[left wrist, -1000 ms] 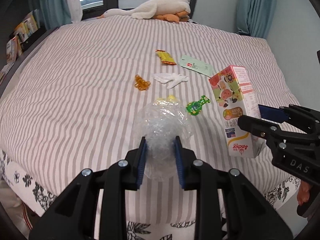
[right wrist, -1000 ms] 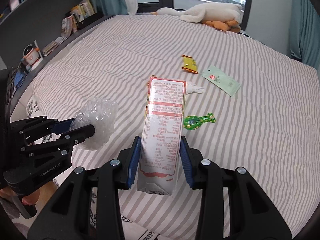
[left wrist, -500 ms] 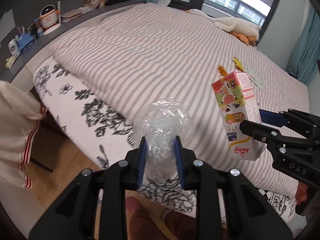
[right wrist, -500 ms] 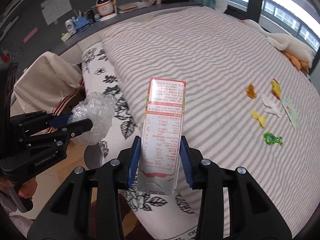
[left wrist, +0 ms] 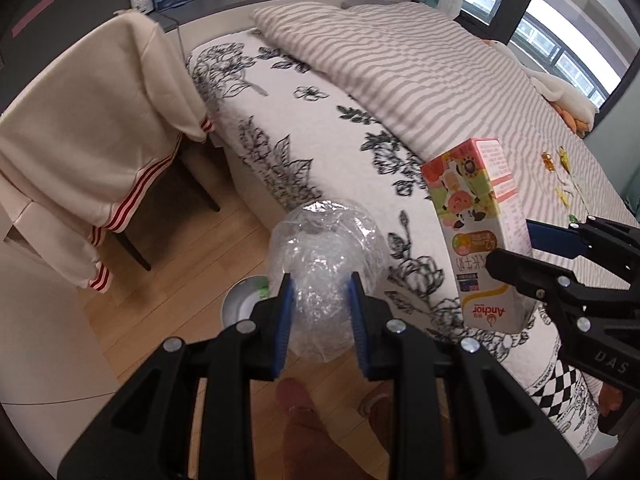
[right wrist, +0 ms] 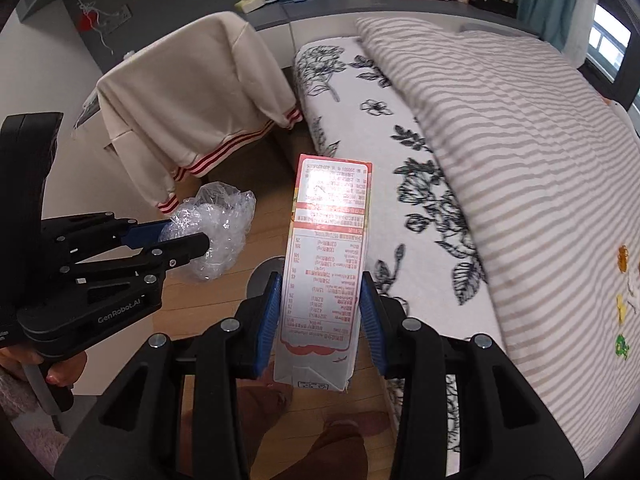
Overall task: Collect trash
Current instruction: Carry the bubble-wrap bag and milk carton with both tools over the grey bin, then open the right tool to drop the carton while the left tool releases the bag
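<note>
Over the wooden floor, bedside: bubble wrap and milk carton clamped in jaws, undropped.
Left on the striped bed: small wrappers.

A wooden floor is lying directly below both grippers, and a round grey bin is standing on it under the left gripper's fingers, only partly showing. A chair draped with a cream jacket is standing on the floor ahead and to the left. The bed is stretching away ahead and to the right, its striped cover lying over a floral sheet. Small wrappers are lying on the cover far to the right.
</note>
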`<state>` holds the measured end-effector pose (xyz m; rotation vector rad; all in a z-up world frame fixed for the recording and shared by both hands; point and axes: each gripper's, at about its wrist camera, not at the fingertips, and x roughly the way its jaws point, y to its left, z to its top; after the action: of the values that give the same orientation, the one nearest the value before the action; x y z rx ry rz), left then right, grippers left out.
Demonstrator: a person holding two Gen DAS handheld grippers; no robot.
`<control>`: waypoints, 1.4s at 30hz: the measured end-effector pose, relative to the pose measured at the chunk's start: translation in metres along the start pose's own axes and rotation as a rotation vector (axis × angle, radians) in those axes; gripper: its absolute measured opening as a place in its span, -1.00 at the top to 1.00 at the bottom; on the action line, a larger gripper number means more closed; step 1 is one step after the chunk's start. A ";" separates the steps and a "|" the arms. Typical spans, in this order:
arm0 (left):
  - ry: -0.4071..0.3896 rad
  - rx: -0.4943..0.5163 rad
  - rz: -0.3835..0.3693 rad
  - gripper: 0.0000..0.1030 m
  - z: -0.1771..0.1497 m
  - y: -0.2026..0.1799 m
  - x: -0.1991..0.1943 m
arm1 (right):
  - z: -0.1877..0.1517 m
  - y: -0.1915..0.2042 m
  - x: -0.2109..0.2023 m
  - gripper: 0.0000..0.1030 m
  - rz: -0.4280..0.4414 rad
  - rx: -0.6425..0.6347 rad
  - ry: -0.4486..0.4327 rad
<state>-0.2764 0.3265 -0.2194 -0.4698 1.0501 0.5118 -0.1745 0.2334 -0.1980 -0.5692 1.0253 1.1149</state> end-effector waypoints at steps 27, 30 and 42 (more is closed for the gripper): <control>0.160 -0.122 -0.026 -0.21 -0.059 0.133 0.196 | -0.012 0.046 0.227 0.28 0.062 -0.090 0.210; 0.161 -0.151 -0.021 -0.32 -0.065 0.141 0.195 | -0.015 0.052 0.230 0.28 0.074 -0.106 0.223; 0.137 -0.214 0.008 -0.42 -0.074 0.163 0.185 | -0.010 0.072 0.250 0.28 0.116 -0.143 0.256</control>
<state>-0.3512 0.4429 -0.4361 -0.6981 1.1334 0.6092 -0.2241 0.3658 -0.4165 -0.7901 1.2171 1.2464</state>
